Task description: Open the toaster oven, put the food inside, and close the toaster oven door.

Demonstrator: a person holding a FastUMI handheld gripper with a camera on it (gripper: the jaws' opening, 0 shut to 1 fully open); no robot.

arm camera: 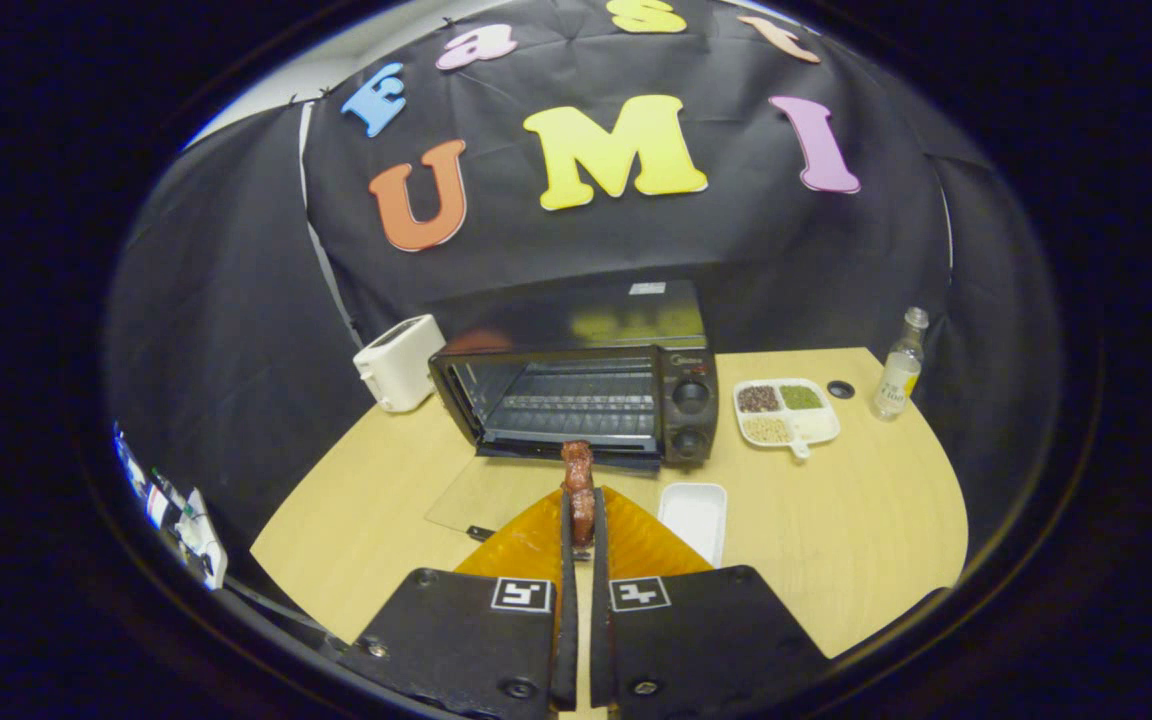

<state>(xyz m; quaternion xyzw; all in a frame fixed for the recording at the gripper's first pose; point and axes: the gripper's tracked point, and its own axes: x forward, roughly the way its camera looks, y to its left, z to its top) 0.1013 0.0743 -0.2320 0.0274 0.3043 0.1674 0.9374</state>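
Observation:
A black toaster oven (586, 395) stands at the back of the wooden table (866, 530), its glass door (496, 495) folded down flat toward me and the wire rack inside showing. My gripper (581, 515) is shut on a brown piece of food (578, 485), which sticks up between the orange fingers (526, 545). The food hangs above the table just in front of the open door, a short way from the oven's mouth.
A white toaster (398, 362) sits left of the oven. Right of it lie a divided white dish of grains (786, 412), a small black cap (840, 389) and a glass bottle (899, 368). An empty white tray (693, 515) rests beside my right finger.

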